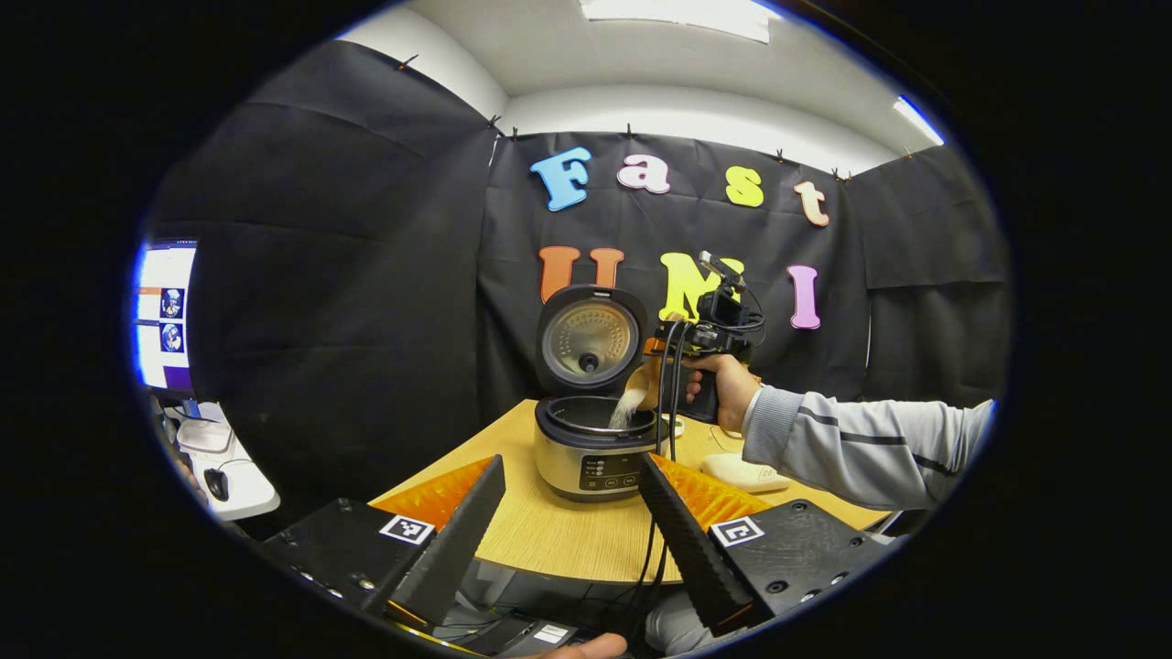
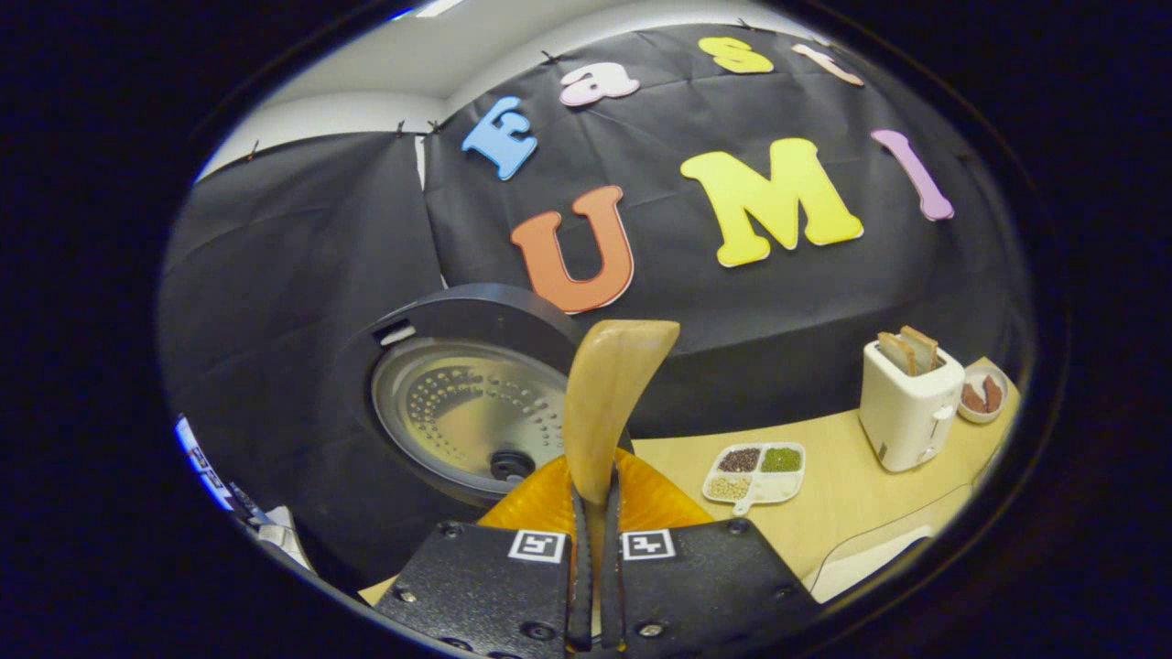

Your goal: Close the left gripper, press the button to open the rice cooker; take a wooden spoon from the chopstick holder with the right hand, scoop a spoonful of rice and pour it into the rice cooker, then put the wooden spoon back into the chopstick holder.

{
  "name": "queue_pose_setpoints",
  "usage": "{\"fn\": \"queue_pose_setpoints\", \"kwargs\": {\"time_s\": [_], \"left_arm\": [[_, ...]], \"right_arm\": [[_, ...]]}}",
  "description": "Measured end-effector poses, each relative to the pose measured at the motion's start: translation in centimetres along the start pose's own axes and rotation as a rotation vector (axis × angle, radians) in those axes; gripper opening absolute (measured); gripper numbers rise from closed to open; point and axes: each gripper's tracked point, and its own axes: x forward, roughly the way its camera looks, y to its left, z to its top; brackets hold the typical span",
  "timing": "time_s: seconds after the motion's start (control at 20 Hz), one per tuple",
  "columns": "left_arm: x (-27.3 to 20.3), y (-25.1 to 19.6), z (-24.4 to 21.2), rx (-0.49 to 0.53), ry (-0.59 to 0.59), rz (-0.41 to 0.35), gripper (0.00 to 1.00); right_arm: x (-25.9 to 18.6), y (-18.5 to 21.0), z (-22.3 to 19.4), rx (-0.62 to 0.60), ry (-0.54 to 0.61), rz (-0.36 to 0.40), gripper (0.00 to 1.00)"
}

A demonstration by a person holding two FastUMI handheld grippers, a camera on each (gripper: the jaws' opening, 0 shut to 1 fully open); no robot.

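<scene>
Wooden spoon sits clamped between your right gripper's jaws, tipped over the open rice cooker, rice falling into pot. Lid upright behind. Your left gripper hangs back w/ jaws apart. Toaster & sectioned bean dish stand beside, on table.

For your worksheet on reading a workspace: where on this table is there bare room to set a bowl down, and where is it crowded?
Bare table lies in front of the rice cooker, toward the left gripper. Another free patch sits between the divided dish and the toaster. It is crowded over the cooker's pot, where the right gripper tips the wooden spoon.
</scene>
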Motion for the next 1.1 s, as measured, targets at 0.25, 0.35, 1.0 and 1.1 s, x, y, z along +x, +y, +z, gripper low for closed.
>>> {"fn": "queue_pose_setpoints", "kwargs": {"time_s": [0.25,0.35,1.0,1.1], "left_arm": [[0.0,0.1,-0.1,0.008,0.003,-0.001,0.94],[0.1,-0.1,-0.2,0.015,-0.004,0.002,0.94],[0.9,-1.5,-0.7,-0.021,0.030,-0.036,0.94],[1.3,-1.1,-0.6,-0.024,0.036,-0.027,0.95]], "right_arm": [[-0.5,1.3,0.3,-0.260,-0.016,-0.011,0.09],[-0.7,1.7,0.6,-0.377,-0.045,-0.015,0.09],[-3.9,3.9,1.0,-0.440,-0.114,0.011,0.10],[-5.0,2.7,2.6,-0.412,-0.123,-0.002,0.09]]}}
